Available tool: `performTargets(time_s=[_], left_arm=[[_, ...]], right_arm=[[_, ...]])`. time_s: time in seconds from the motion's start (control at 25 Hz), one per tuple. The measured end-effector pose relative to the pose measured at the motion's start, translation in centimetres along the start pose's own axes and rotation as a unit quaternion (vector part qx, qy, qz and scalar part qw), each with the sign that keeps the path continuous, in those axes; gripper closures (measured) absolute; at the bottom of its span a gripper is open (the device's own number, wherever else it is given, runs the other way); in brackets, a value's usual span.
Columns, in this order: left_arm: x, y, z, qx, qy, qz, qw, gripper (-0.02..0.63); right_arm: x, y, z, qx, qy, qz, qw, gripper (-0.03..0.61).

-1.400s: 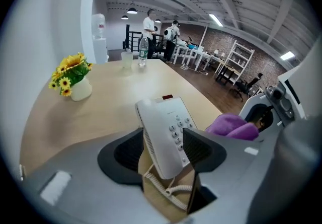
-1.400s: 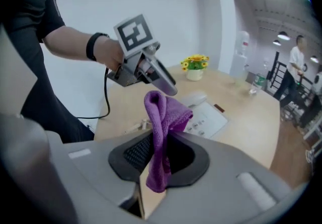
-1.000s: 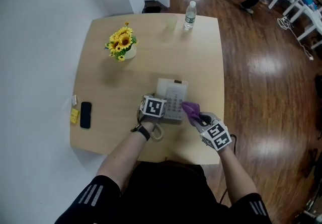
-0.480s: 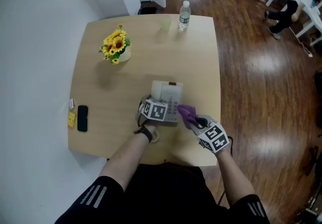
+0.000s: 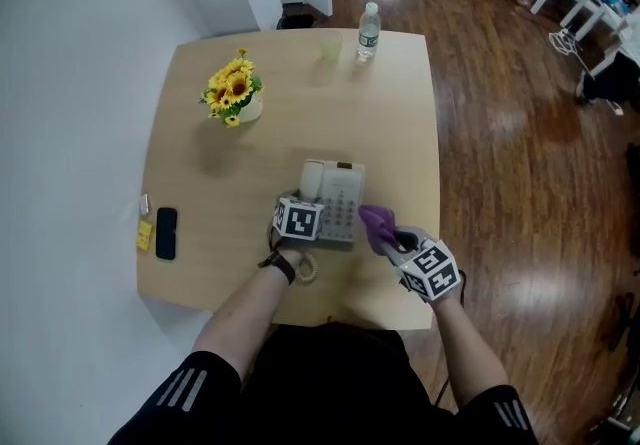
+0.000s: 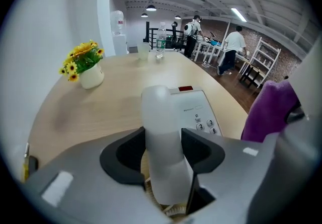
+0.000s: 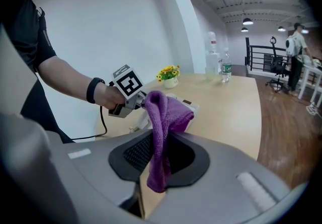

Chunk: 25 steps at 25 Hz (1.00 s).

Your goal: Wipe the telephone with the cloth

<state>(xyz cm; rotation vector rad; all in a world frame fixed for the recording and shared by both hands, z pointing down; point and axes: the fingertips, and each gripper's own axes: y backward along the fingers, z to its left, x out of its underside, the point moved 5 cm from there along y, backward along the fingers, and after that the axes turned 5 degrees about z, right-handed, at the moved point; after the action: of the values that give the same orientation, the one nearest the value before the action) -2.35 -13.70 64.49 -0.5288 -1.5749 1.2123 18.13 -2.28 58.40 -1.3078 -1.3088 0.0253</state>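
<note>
Left gripper view gives me the clearest read: the left gripper (image 6: 163,136) has the white handset (image 6: 162,117) of the telephone (image 6: 197,108) standing between its jaws, and the jaws are closing on it. The dark pads (image 6: 126,153) sit on either side of the handset and look to be against its flanks. The handset runs from bottom centre of the frame up toward the middle, lying along the left edge of the phone base, and the number keys show just right of it.

Over in the right gripper view, the right gripper (image 7: 160,153) is clamped on the purple cloth (image 7: 167,116). The cloth is pinched between the two pads. A bunched fold stands above them at frame centre and a tail hangs below.

From the head view, the telephone (image 5: 340,201) lies on the wooden table (image 5: 220,183), a little below centre of the frame. My left gripper's marker cube covers the phone's lower left corner. The cloth (image 5: 377,225) is held just beside the phone's lower right corner, but I cannot tell if it touches. A pot of sunflowers (image 5: 237,93) stands toward the upper left of the table, well apart from the phone.
</note>
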Motion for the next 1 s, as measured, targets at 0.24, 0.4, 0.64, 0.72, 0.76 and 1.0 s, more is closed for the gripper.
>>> performTargets(time_s=[0.24,0.4,0.64,0.72,0.76,1.0], left_arm=[[1.1,1.5,0.1,0.040,0.015,-0.023,0.9988,0.405],[1.0,3.8,0.2,0.087,0.035,-0.061,0.9938,0.405],[0.3,8.4,-0.3,0.233,0.051,-0.144,0.9603,0.407],[0.2,10.3,-0.4,0.287,0.063,-0.175,0.9398,0.407],[0.2,11.3,-0.4,0.321,0.076,-0.193,0.9241,0.407],[-0.4,17.9,-0.4,0.506,0.140,-0.277,0.8051,0.407]], right_arm=[[-0.6,-0.2,0.3,-0.005,-0.010,-0.012,1.000,0.511],[-1.5,0.1,0.7,-0.006,-0.010,-0.026,1.000,0.511],[-4.7,1.2,0.6,-0.011,-0.021,-0.079,0.997,0.511],[-6.4,1.9,0.5,-0.013,-0.023,-0.104,0.994,0.511],[-7.4,2.2,0.5,-0.014,-0.024,-0.118,0.993,0.511],[-15.1,4.9,2.2,-0.031,0.015,-0.195,0.980,0.511]])
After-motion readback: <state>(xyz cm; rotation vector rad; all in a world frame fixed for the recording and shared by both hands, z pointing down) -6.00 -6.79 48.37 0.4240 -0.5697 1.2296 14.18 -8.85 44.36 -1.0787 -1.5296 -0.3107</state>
